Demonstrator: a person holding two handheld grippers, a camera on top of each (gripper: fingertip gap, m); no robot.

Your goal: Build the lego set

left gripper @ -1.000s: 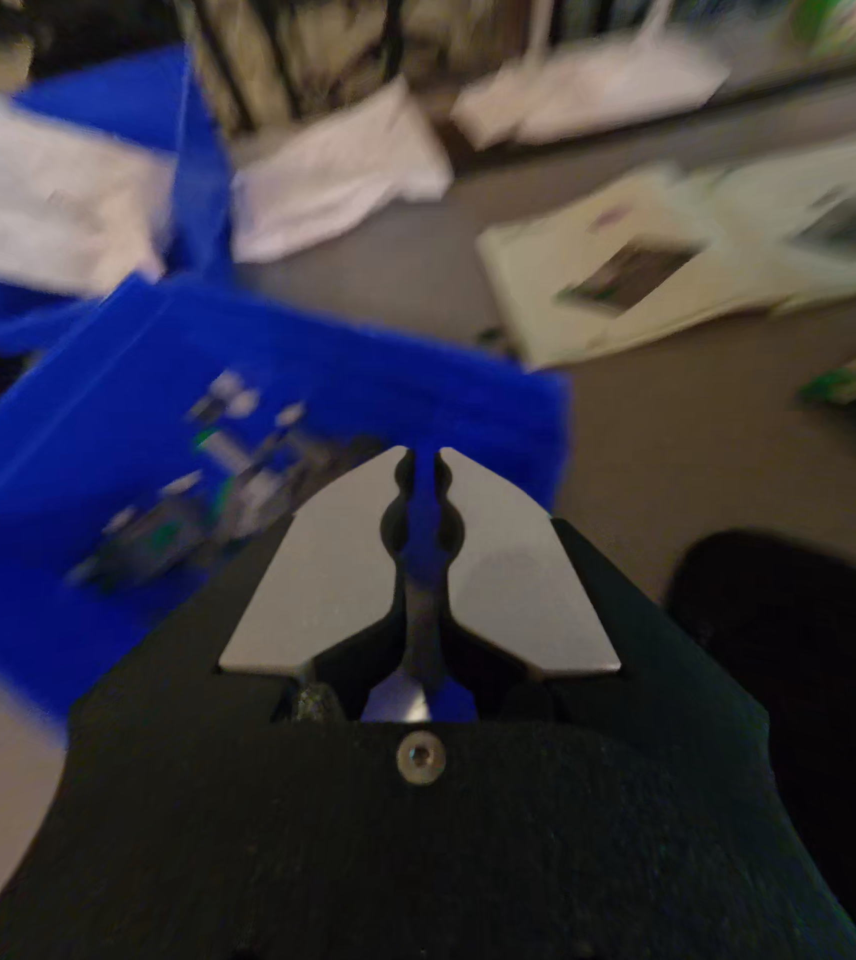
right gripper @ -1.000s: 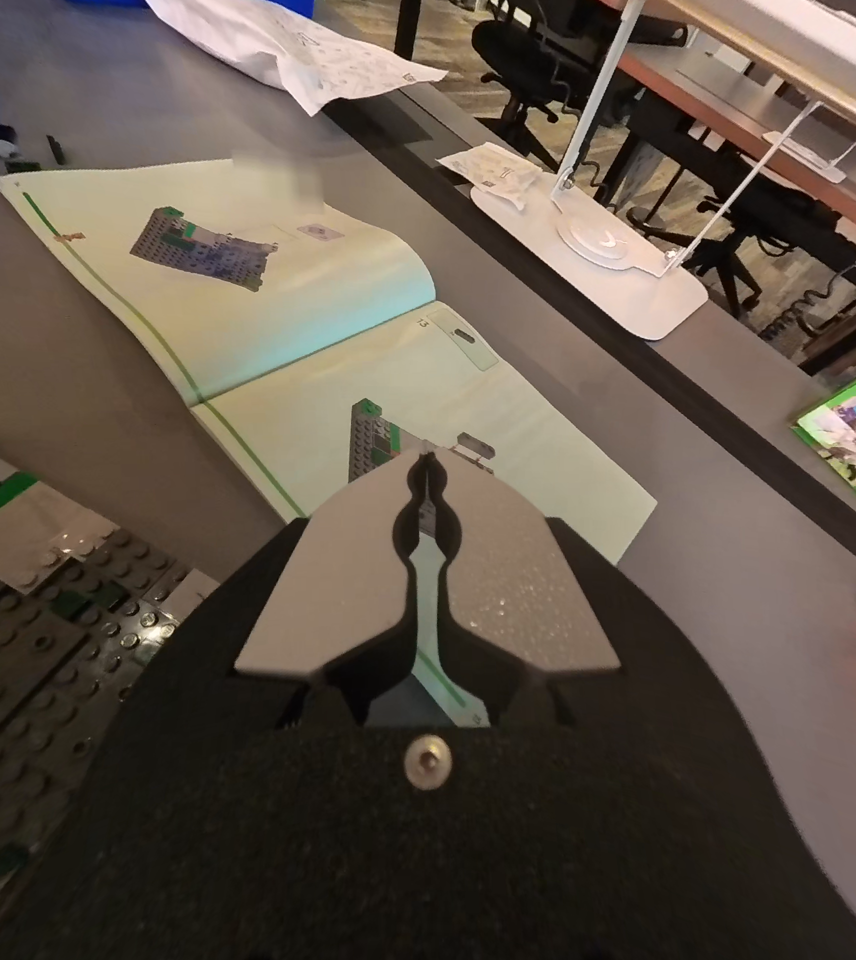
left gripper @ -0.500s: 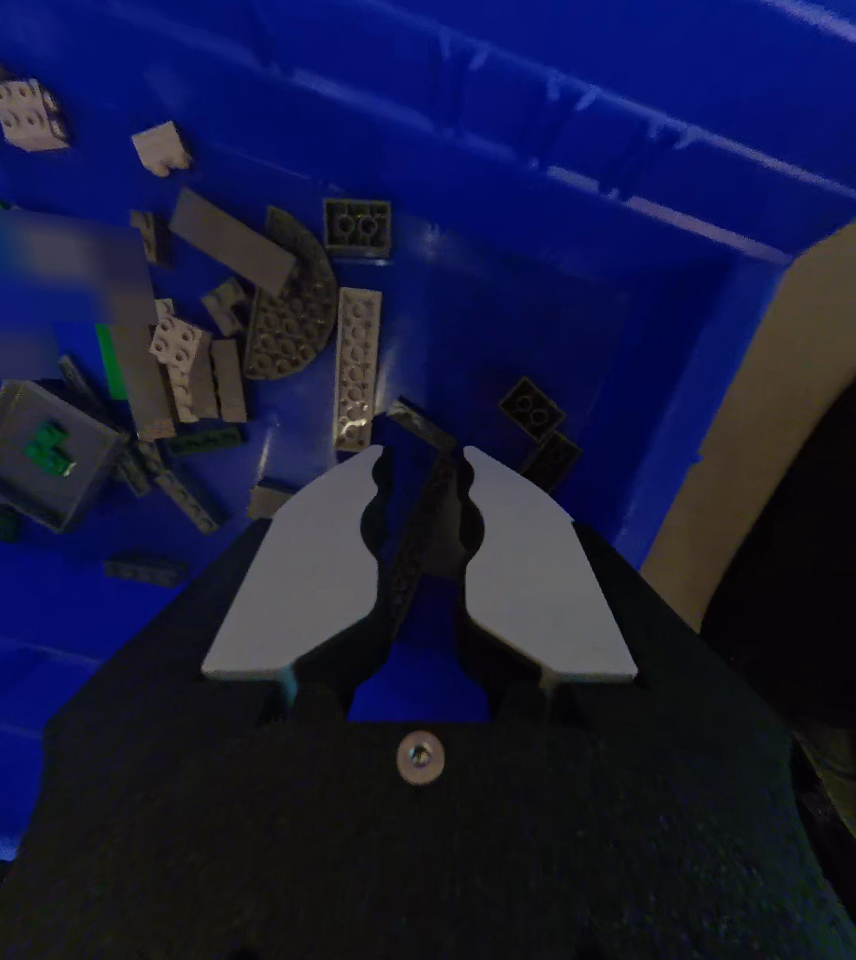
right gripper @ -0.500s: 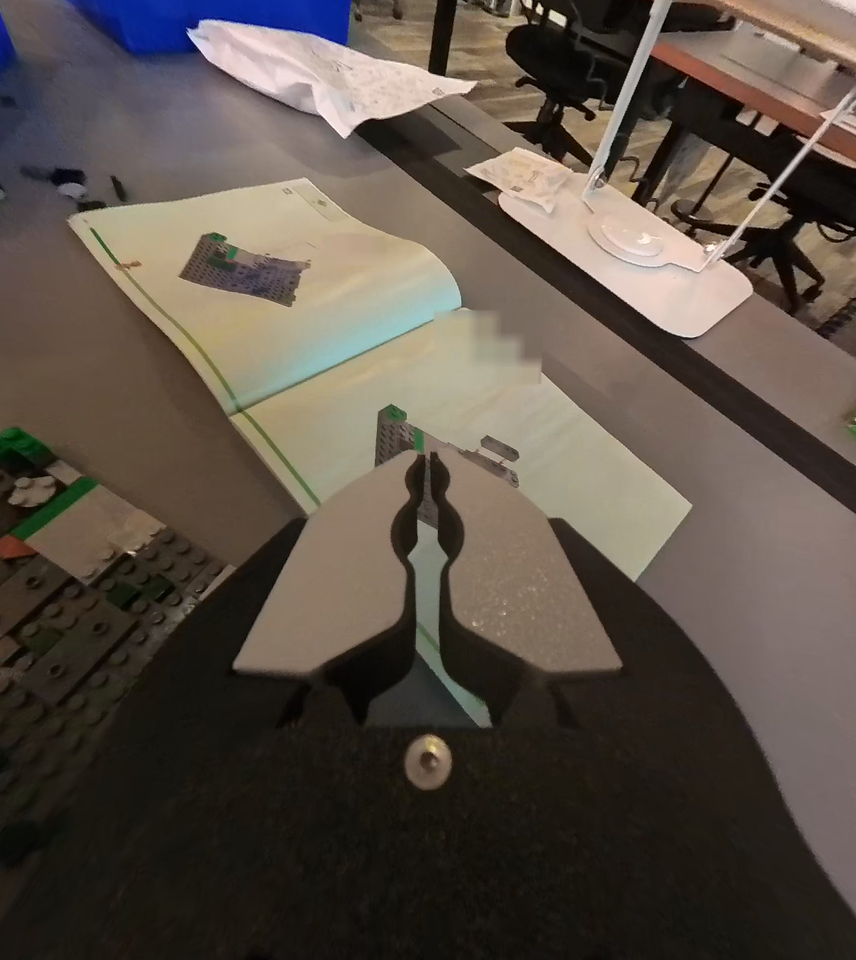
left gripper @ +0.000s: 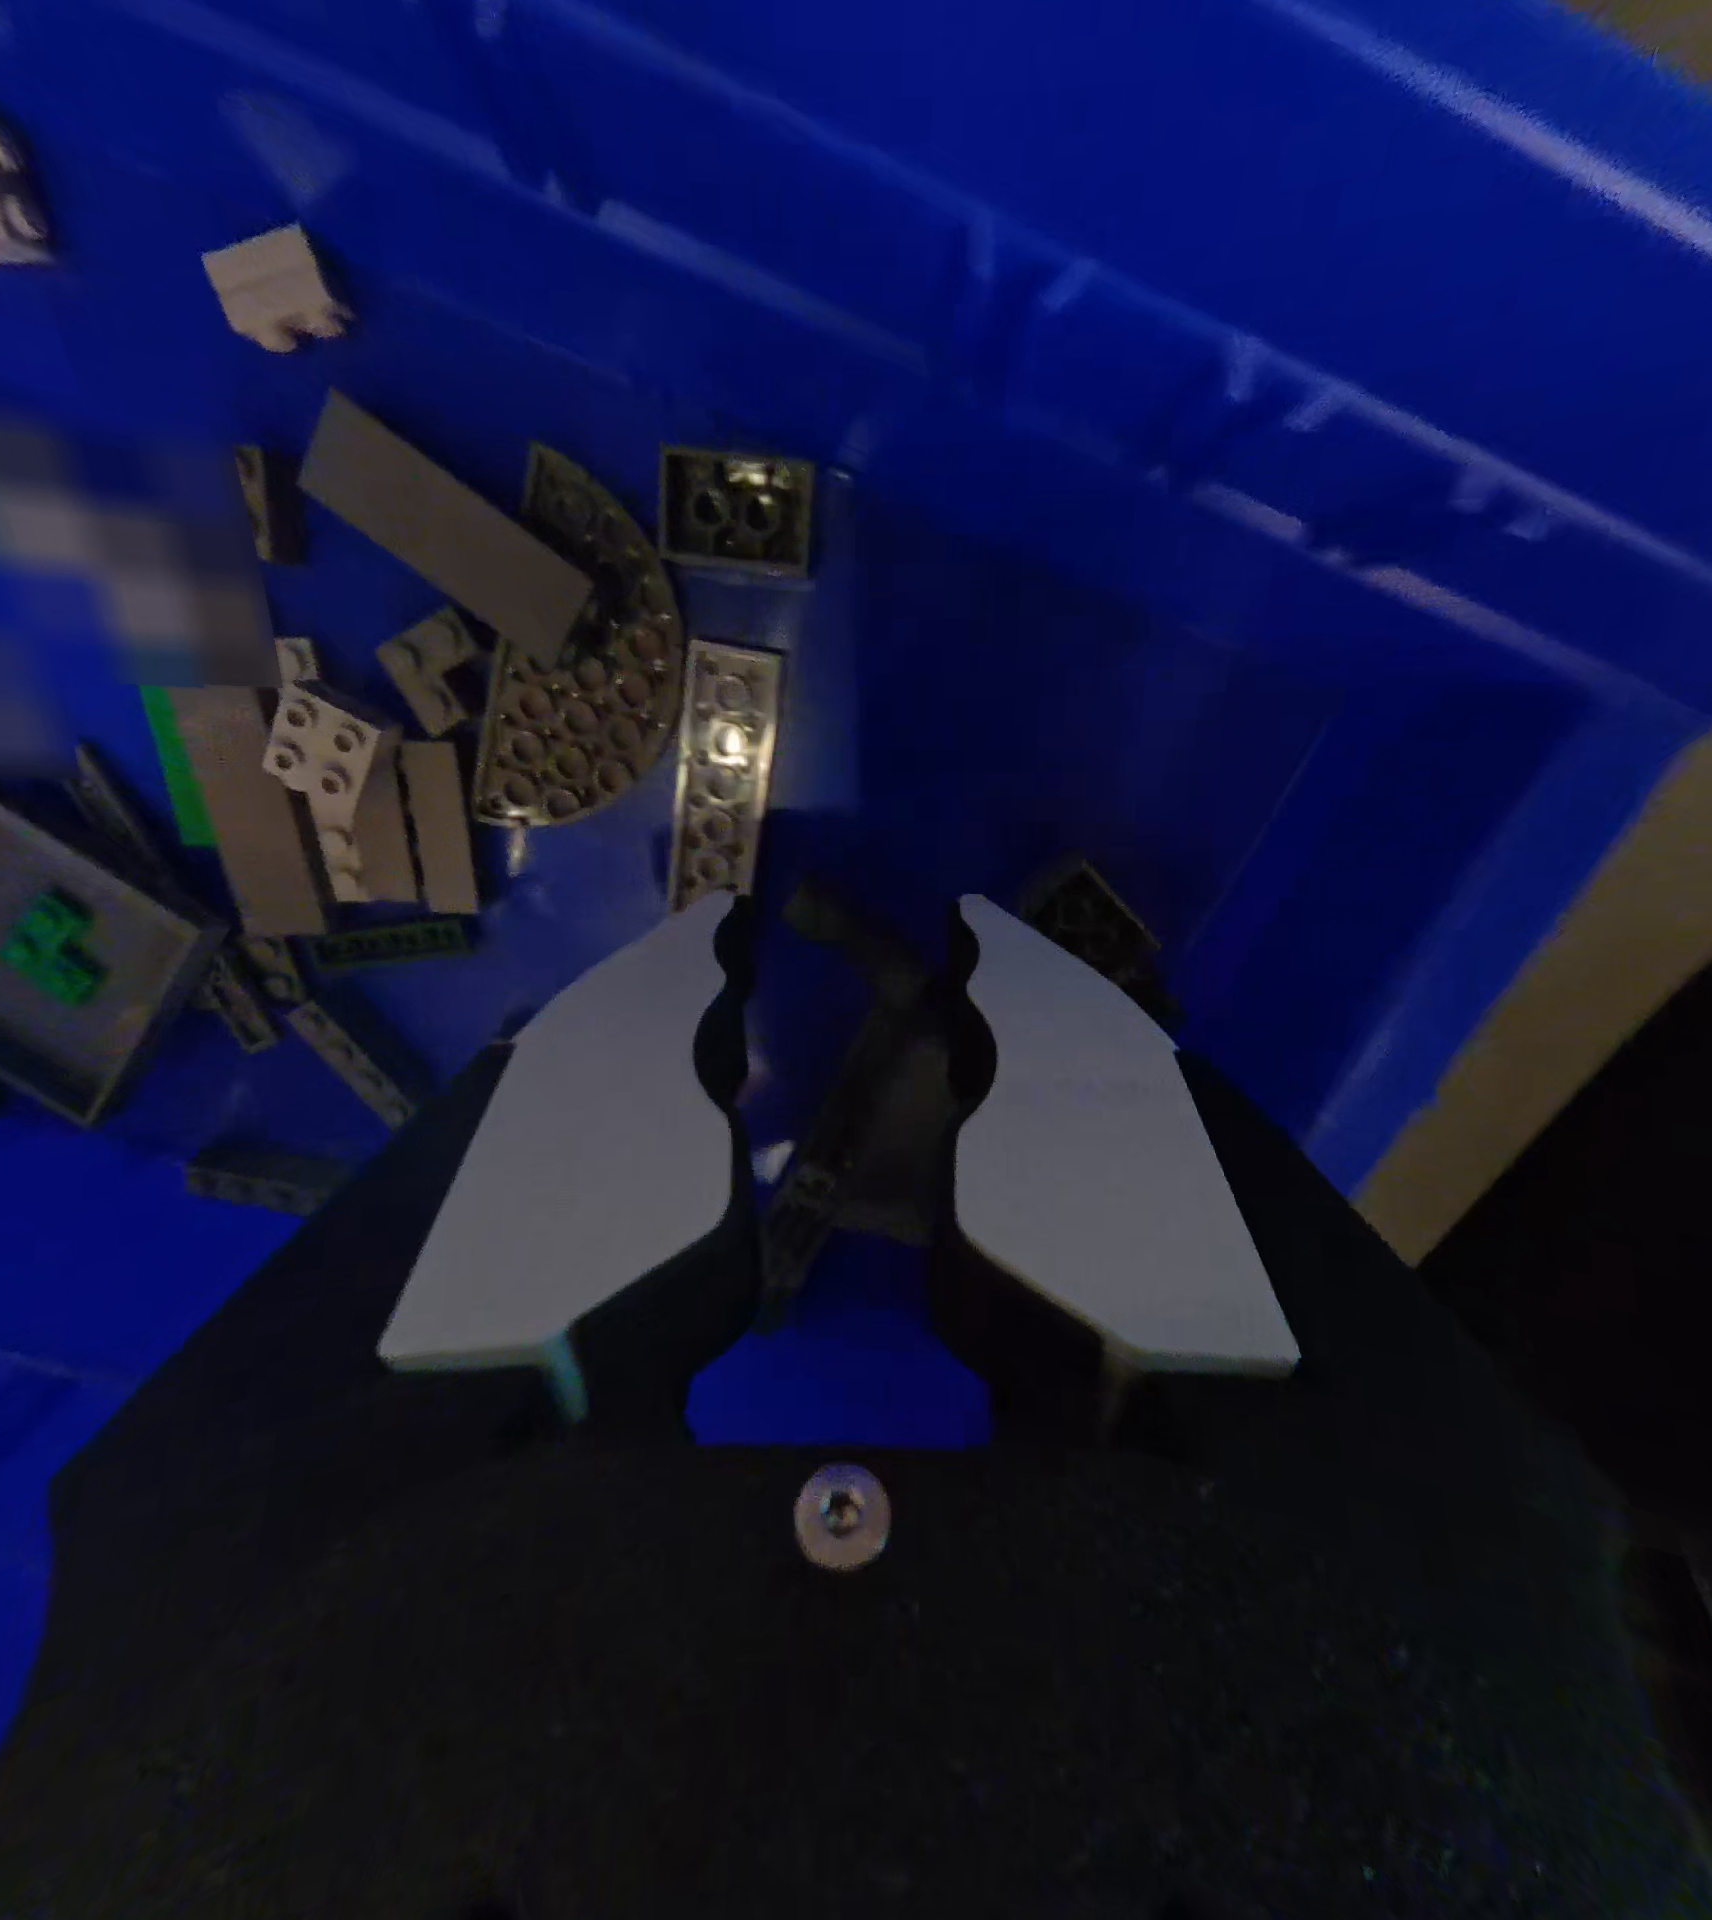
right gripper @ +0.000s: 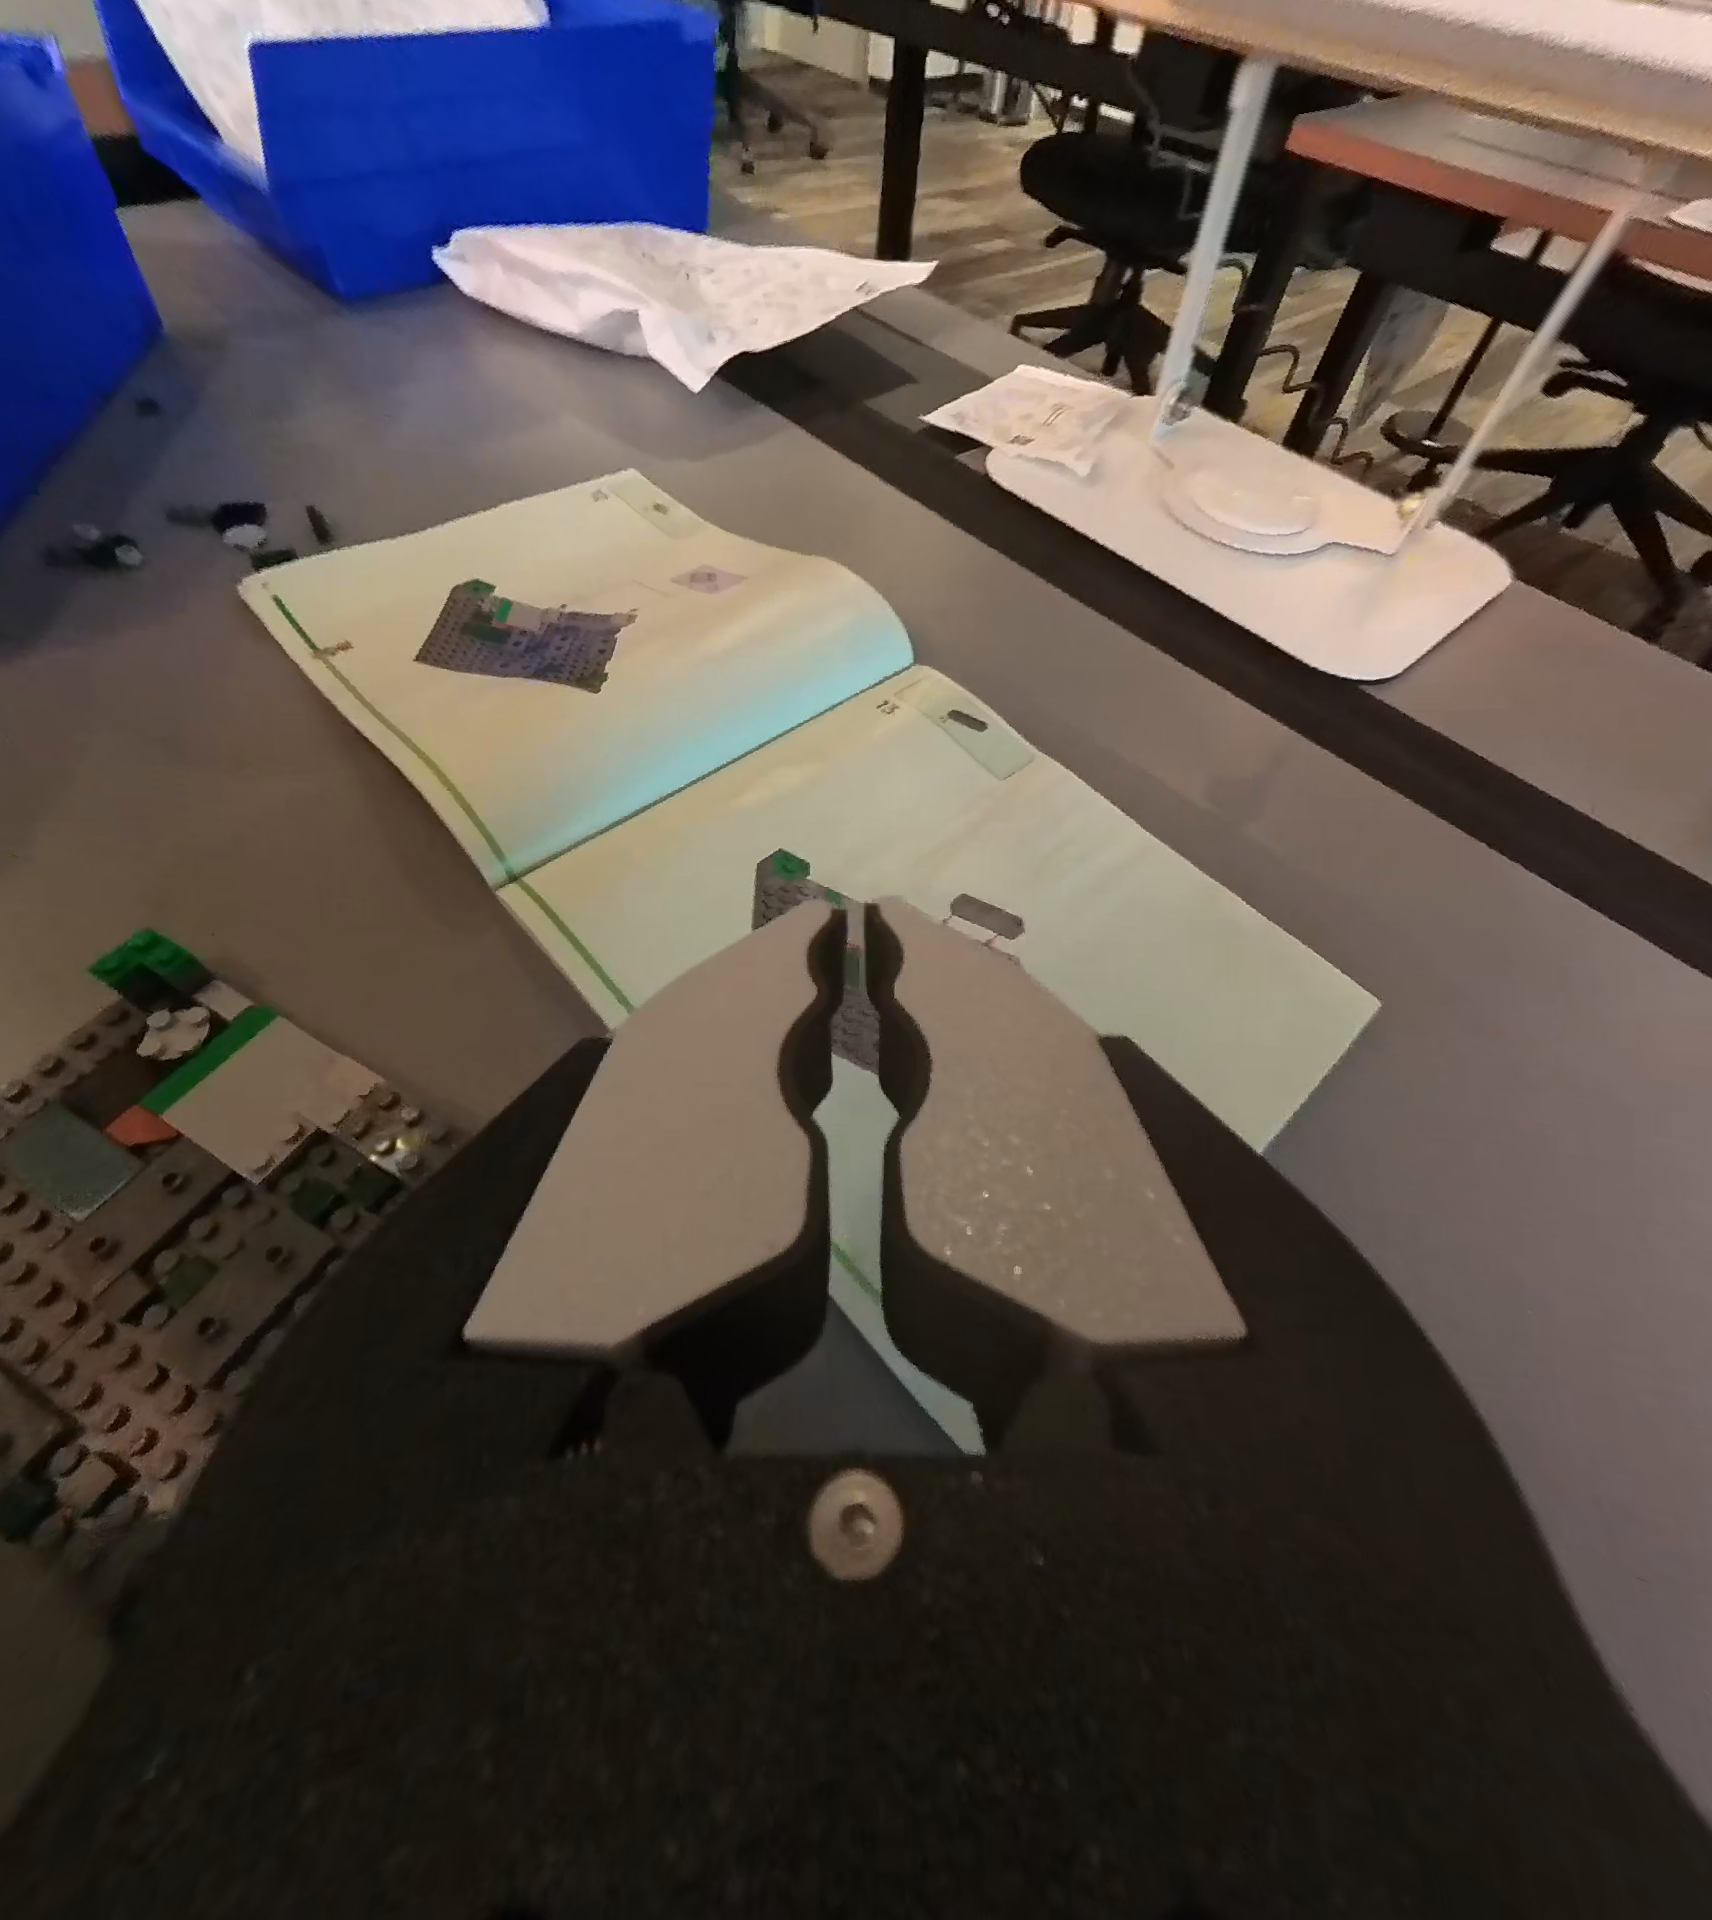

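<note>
**Left fingers spread inside the blue bin, right fingers nearly together above the instruction booklet**

The left gripper (left gripper: 847, 914) is seen inside a blue bin (left gripper: 1351, 436), its fingers (left gripper: 603, 1132) held apart; a long dark studded plate (left gripper: 857, 1101) lies slanted in the gap, close against the right-hand finger, though whether it is touched cannot be told. Ahead and left of the fingers loose Lego pieces are scattered on the bin floor: a light grey two-row plate (left gripper: 722, 769) just beyond the tips; a dark half-round plate (left gripper: 582, 717) beside it, partly covered by a smooth grey tile (left gripper: 441, 530); a dark square brick (left gripper: 738, 509) farther on; a grey panel with a green piece on it (left gripper: 41, 951) well to the left.

The right gripper (right gripper: 857, 914) is held above the grey worktop (right gripper: 1454, 1195), its fingers (right gripper: 686, 1164) nearly together with only a thin slit between them and nothing held; an open instruction booklet (right gripper: 686, 727) lies under and beyond the tips. The partly built grey baseplate model (right gripper: 104, 1195), with green and white pieces at its far corner, is found to the left of the fingers. Two blue bins (right gripper: 478, 156) and a crumpled white sheet (right gripper: 675, 291) are seen far ahead; a white lamp base (right gripper: 1267, 551) lies ahead to the right.
</note>
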